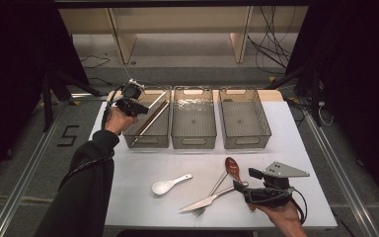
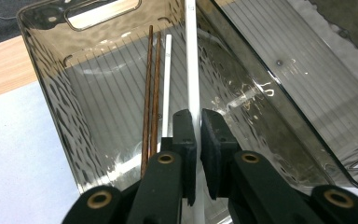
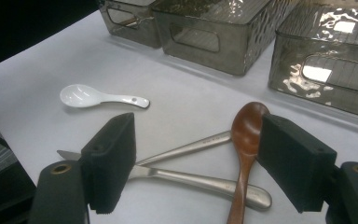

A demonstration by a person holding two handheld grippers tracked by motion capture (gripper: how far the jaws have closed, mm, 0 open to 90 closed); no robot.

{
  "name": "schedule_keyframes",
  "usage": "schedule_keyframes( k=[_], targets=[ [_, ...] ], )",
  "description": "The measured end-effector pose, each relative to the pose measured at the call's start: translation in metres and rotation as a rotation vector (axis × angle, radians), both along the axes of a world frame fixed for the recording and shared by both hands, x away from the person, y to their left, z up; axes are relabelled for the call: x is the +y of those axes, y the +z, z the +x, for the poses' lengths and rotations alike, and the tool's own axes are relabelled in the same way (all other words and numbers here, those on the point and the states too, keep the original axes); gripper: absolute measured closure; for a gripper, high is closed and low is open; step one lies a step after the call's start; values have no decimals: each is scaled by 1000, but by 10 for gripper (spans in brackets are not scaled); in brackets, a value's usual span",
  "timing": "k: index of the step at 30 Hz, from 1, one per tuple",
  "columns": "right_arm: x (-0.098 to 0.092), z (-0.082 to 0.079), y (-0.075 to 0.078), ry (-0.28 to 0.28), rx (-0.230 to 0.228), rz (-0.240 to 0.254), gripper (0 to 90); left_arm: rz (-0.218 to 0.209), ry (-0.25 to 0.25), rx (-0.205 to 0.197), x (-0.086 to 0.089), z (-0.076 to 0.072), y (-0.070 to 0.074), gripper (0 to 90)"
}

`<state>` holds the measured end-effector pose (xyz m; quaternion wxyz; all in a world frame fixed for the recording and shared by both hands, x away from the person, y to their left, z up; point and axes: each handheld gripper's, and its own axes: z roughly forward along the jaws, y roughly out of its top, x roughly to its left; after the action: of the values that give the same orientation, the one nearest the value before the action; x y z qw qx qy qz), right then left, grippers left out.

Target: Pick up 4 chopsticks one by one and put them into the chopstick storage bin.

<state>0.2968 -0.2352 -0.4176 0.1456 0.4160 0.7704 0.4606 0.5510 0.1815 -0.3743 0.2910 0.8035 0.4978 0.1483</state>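
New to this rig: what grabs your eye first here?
First, the left gripper, shut on a white chopstick over the leftmost bin, where two brown chopsticks and another white one already lie. Next, the right gripper, open and low over a crossed pile near the table's front edge: a wooden spoon, a knife and a fork. A white spoon lies apart to their left.

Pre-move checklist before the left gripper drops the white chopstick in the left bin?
1. Left gripper shut on the white chopstick: ok.
2. Chopstick over the left smoky clear plastic bin: ok.
3. Brown chopstick pair and second white chopstick already lying inside: ok.
4. Chopstick tip touching the bin floor: cannot tell.
5. Right gripper open, above the brown wooden spoon and away from the bins: ok.
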Motion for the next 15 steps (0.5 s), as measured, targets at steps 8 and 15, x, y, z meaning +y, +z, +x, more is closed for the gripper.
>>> schedule_keyframes(
  k=[8, 15],
  targets=[
    [0, 0, 0, 0, -1, 3, 288, 22, 17, -16, -3, 4, -7, 838],
    [0, -1, 0, 0, 0, 3, 288, 25, 13, -74, -8, 3, -6, 692]
  ],
)
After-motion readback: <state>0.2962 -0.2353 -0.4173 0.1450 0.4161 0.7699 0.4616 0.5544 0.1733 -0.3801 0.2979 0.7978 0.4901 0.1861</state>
